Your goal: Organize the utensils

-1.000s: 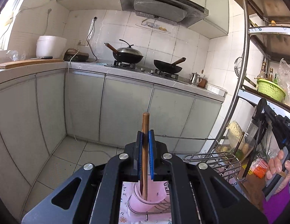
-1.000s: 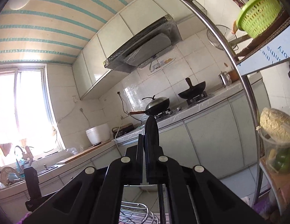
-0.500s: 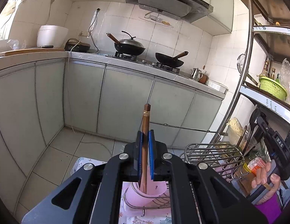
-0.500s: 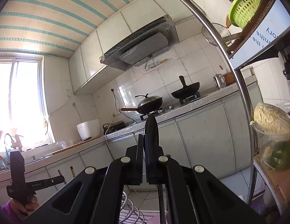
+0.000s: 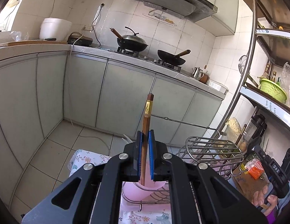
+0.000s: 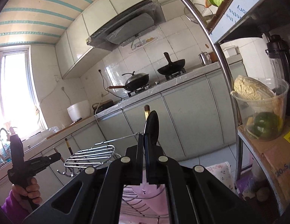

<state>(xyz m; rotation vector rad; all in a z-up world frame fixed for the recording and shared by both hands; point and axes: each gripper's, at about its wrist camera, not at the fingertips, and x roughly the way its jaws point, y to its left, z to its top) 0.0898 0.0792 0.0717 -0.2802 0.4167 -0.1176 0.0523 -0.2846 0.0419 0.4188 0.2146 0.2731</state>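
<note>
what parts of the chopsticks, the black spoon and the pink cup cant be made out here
- Chopsticks, left wrist view: tips hidden behind the left gripper body; whether they reach the pink cup is unclear.
- Black spoon, right wrist view: handle hidden inside the right gripper.
- Pink cup, both views: mostly covered by grippers and wire rack.

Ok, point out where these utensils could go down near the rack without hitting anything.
Free: the floral cloth left of the pink cup, towards the floor tiles, and the flat top of the wire rack. Crowded: the shelf right of the rack, with an orange packet, a jar and the right tongs. The left tongs hold wooden chopsticks over the cup.
</note>
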